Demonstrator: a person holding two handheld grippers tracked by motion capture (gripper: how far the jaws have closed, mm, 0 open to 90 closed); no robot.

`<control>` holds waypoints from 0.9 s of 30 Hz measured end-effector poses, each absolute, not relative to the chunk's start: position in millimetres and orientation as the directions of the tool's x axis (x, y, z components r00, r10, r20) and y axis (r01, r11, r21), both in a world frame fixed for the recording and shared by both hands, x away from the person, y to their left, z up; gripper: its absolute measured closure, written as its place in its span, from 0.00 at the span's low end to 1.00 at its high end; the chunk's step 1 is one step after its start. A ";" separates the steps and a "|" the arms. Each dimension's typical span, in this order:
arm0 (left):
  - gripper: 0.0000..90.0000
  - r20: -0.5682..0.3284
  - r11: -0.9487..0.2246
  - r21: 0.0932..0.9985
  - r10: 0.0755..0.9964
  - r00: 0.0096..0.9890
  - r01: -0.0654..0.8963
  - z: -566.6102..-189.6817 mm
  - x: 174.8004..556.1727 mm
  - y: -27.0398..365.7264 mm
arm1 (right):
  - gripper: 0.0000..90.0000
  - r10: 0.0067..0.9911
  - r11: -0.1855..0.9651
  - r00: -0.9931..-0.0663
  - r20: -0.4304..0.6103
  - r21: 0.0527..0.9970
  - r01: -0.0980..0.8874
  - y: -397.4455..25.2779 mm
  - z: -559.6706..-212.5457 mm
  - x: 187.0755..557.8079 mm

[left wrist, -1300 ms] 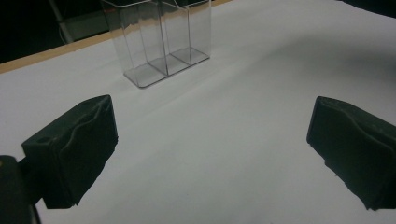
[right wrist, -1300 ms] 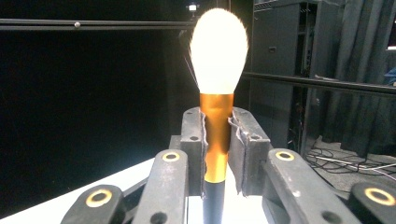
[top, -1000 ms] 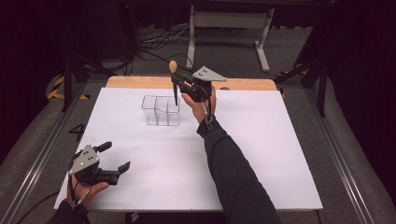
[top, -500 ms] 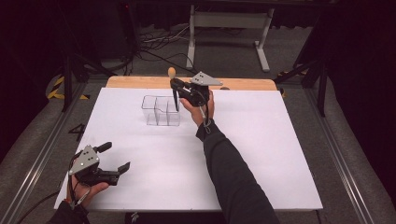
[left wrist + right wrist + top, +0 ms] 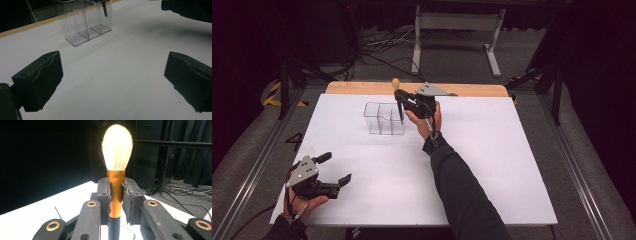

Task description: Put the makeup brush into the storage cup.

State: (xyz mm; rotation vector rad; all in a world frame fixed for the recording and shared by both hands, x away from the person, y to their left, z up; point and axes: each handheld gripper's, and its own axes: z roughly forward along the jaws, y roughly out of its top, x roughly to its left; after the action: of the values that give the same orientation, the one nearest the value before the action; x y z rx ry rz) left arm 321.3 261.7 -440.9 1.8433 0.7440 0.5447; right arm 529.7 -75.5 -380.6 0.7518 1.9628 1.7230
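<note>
A makeup brush point(image 5: 117, 147) with pale bristles, a copper ferrule and a black handle stands upright, and my right gripper point(image 5: 116, 192) is shut on the ferrule. In the high view the right gripper point(image 5: 404, 97) holds the brush point(image 5: 396, 82) over the right end of a clear three-compartment organizer point(image 5: 382, 120), with the handle tip inside the rightmost compartment. The left gripper view shows the organizer point(image 5: 82, 22) ahead with the black handle point(image 5: 105, 10) reaching down into it. My left gripper point(image 5: 334, 167) is open and holds nothing near the table's front left corner, far from the organizer.
The white table top point(image 5: 492, 160) has a wooden strip point(image 5: 362, 88) along its far edge. Beyond that edge stand a white stand point(image 5: 457, 30) and floor cables. Metal rails run along both sides of the table.
My right gripper has lowered the brush, so the handle tip now sits down in the organizer's rightmost compartment. My left gripper has stayed where it was.
</note>
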 end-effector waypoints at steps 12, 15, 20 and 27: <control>0.03 0.030 -0.284 0.927 0.704 0.710 0.243 -442.4 322.1 260.5 | 0.85 0.644 0.090 -0.764 0.041 0.988 0.129 -75.4 -383.6 530.2; 0.03 0.028 -0.283 0.927 0.704 0.710 0.245 -442.5 322.2 261.3 | 0.85 0.644 0.093 -0.764 0.041 0.987 0.131 -76.1 -383.0 530.7; 0.03 0.023 -0.277 0.928 0.706 0.708 0.247 -442.4 322.4 262.3 | 0.85 0.655 0.096 -0.754 0.041 0.986 0.138 -75.8 -383.4 531.2; 0.03 0.018 -0.274 0.929 0.707 0.707 0.249 -442.4 322.1 262.2 | 0.85 0.656 0.110 -0.754 0.026 0.985 0.130 -76.9 -379.0 530.2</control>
State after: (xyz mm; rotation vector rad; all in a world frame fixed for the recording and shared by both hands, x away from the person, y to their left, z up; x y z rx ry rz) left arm 322.1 262.2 -442.4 1.8416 0.7489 0.5325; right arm 530.2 -76.9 -379.0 0.7636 1.9746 1.6831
